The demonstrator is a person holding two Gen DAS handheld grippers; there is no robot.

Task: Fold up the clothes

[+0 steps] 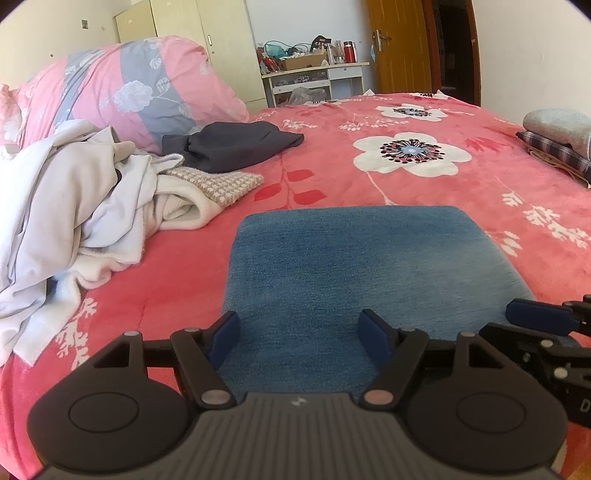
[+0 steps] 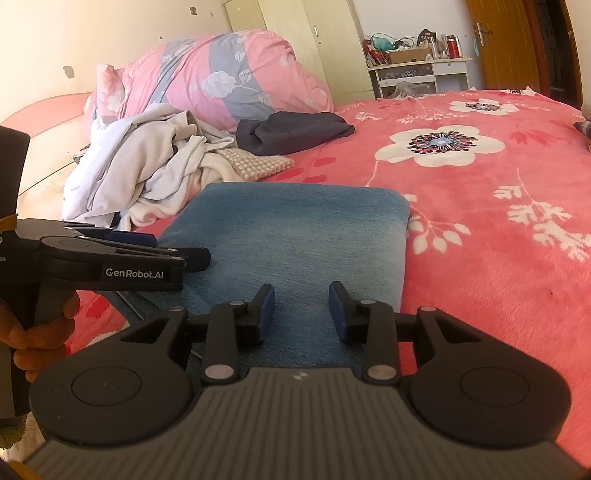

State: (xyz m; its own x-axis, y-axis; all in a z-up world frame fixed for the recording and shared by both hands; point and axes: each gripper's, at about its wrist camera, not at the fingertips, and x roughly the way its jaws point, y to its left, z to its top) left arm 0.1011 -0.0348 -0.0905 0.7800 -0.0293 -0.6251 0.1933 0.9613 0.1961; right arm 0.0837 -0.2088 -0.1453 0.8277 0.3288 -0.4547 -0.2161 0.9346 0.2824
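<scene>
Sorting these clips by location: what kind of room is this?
Most likely a home bedroom: a bed with a red floral blanket, a rolled pink quilt, a cream wardrobe, and clothes heaped beside folded jeans.

Marking: "GenRobot.AI", white lettering
Carrier: side of the black plastic left gripper [image 2: 177, 254], right wrist view
Partial marking: white letter "D" on the black right gripper [image 1: 543, 321], frame edge
</scene>
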